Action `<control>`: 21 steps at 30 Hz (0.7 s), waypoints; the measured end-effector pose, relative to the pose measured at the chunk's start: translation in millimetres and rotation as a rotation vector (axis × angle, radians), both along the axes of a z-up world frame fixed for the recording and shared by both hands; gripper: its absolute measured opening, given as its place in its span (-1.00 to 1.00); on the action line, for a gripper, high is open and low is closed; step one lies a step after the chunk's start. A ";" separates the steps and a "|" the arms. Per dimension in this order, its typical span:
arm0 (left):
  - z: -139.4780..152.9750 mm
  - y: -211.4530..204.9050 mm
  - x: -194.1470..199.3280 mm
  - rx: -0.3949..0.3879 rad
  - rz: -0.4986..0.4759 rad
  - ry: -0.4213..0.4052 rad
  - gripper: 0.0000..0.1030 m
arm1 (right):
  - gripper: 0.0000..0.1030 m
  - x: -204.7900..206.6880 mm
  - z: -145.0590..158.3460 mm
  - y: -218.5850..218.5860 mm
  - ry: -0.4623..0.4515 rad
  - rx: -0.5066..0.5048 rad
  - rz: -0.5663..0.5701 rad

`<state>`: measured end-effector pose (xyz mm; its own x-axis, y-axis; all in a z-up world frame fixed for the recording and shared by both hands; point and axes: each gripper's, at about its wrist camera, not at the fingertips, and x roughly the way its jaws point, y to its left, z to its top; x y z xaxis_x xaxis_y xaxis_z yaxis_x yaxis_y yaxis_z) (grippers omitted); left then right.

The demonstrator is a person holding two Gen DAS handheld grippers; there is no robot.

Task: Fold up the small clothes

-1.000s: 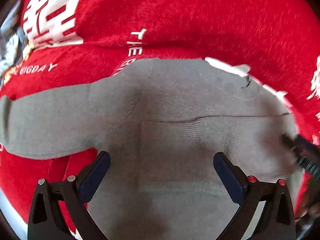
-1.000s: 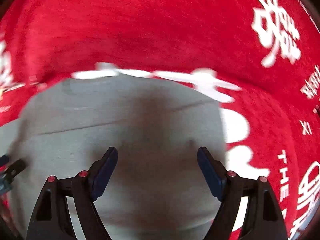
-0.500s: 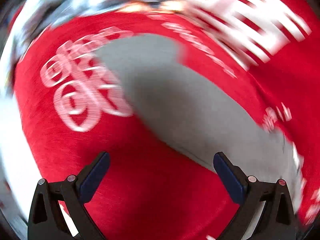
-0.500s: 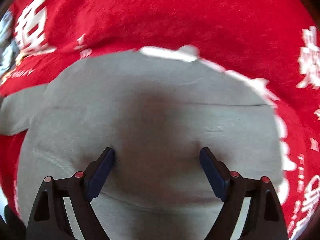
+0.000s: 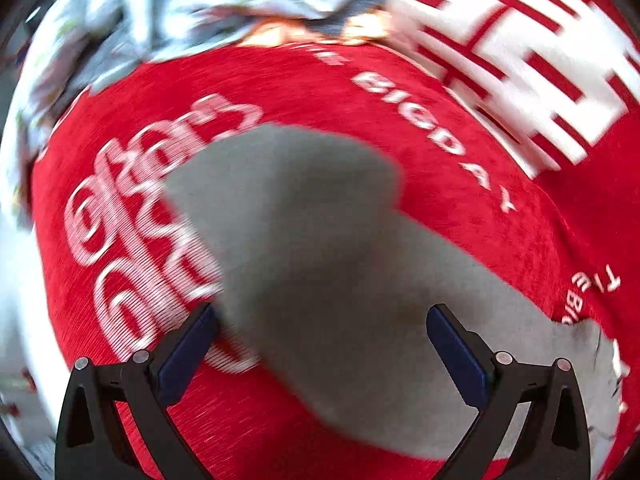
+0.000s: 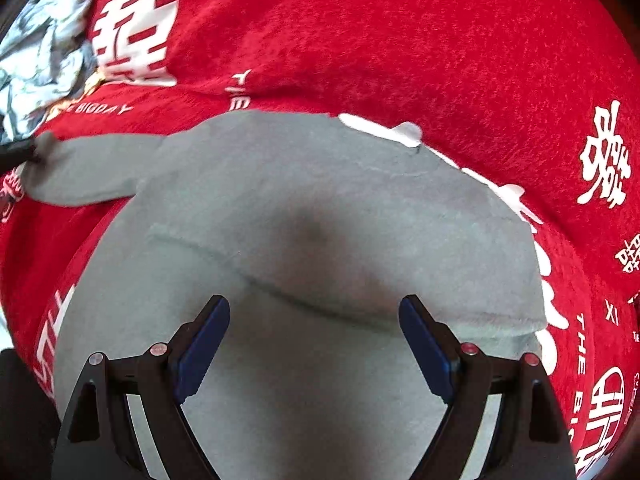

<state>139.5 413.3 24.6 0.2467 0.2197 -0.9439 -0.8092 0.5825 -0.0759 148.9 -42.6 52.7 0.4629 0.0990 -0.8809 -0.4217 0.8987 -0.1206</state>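
Note:
A small grey knit garment point(image 6: 320, 208) lies flat on a red cloth with white lettering point(image 6: 400, 40). Its body is partly folded, with a fold edge across the middle, and one sleeve point(image 6: 92, 172) stretches out to the left. My right gripper point(image 6: 314, 332) is open and empty just above the garment's body. In the left wrist view the sleeve point(image 5: 304, 216) runs away from me, blurred by motion. My left gripper point(image 5: 320, 344) is open and empty over the sleeve's near part. The left gripper's tip point(image 6: 16, 152) shows in the right wrist view at the sleeve's cuff.
A crumpled light patterned cloth point(image 5: 192, 4) lies beyond the red cloth, also seen in the right wrist view point(image 6: 40, 60) at the far left. The red cloth point(image 5: 440, 220) covers the whole work surface. A pale surface point(image 5: 16, 280) shows at its left edge.
My left gripper swung left from the garment's body to the outstretched sleeve. My right gripper shifted left over the body. Both stayed open.

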 end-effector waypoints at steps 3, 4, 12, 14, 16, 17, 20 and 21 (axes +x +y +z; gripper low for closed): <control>5.1 -3.3 11.3 0.095 -0.010 0.031 0.07 | 0.72 -7.5 -1.9 -0.6 0.008 -0.016 0.006; 9.0 -1.8 14.7 0.094 -0.023 0.006 -0.32 | 0.72 -9.3 -1.9 -2.2 0.010 -0.021 0.005; 41.7 -11.8 0.6 0.050 -0.013 -0.123 -0.81 | 0.72 -12.3 2.2 -25.1 0.010 -0.012 -0.047; 60.4 -24.2 -1.6 0.072 -0.038 -0.159 -0.81 | 0.72 -11.9 4.1 -29.7 0.009 -0.004 -0.058; 76.1 -40.6 -0.6 0.101 -0.070 -0.178 -0.81 | 0.72 -11.8 6.4 -34.5 0.001 0.001 -0.063; 85.1 -50.7 2.5 0.118 -0.097 -0.190 -0.81 | 0.72 -11.5 7.1 -36.8 -0.003 0.004 -0.066; 113.0 -94.4 16.5 0.172 -0.203 -0.216 -0.81 | 0.72 -7.4 10.6 -48.0 -0.009 0.021 -0.091; 122.0 -115.2 21.7 0.184 -0.247 -0.226 -0.81 | 0.72 -5.2 11.5 -54.7 -0.011 0.030 -0.106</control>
<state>161.2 298.2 146.6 0.5112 0.2888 -0.8095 -0.6178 0.7783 -0.1124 143.7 -97.3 64.2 0.4822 0.0747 -0.8729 -0.3225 0.9415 -0.0976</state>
